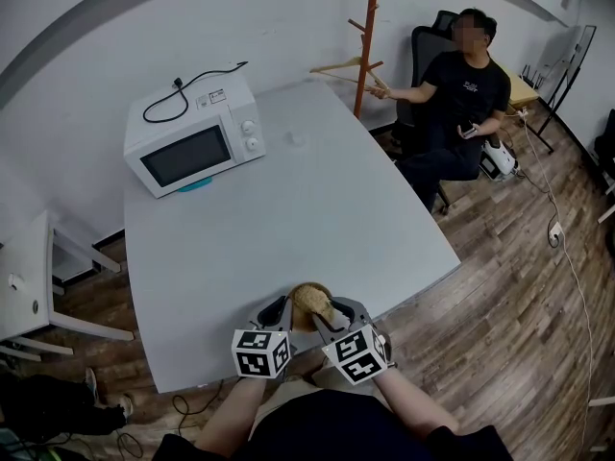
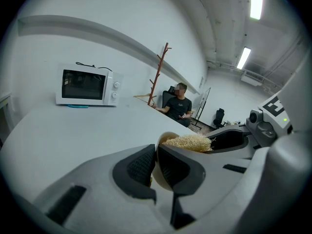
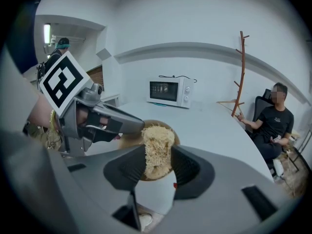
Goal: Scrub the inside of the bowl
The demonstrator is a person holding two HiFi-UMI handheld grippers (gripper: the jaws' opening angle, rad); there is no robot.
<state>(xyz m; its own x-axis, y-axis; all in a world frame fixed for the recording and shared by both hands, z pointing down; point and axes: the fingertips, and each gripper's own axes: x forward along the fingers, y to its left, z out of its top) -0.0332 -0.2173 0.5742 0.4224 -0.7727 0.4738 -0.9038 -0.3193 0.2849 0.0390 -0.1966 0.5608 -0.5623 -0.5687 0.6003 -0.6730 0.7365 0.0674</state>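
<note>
A tan bowl [image 1: 300, 298] sits at the near edge of the grey table [image 1: 317, 200], just in front of me. My left gripper [image 1: 286, 311] is shut on the bowl's rim [image 2: 156, 165], with one pad inside and one outside the wall. My right gripper [image 1: 329, 313] is shut on a straw-coloured loofah scrubber [image 3: 157, 145]. The scrubber reaches down into the bowl [image 3: 127, 140]. In the left gripper view the scrubber [image 2: 187, 141] shows above the rim, with the right gripper [image 2: 234, 140] behind it. The bowl's bottom is hidden.
A white microwave [image 1: 192, 147] stands at the table's far left. A seated person [image 1: 456, 94] and a wooden coat rack [image 1: 365, 41] are beyond the far right corner. A white chair [image 1: 29, 286] stands left of the table.
</note>
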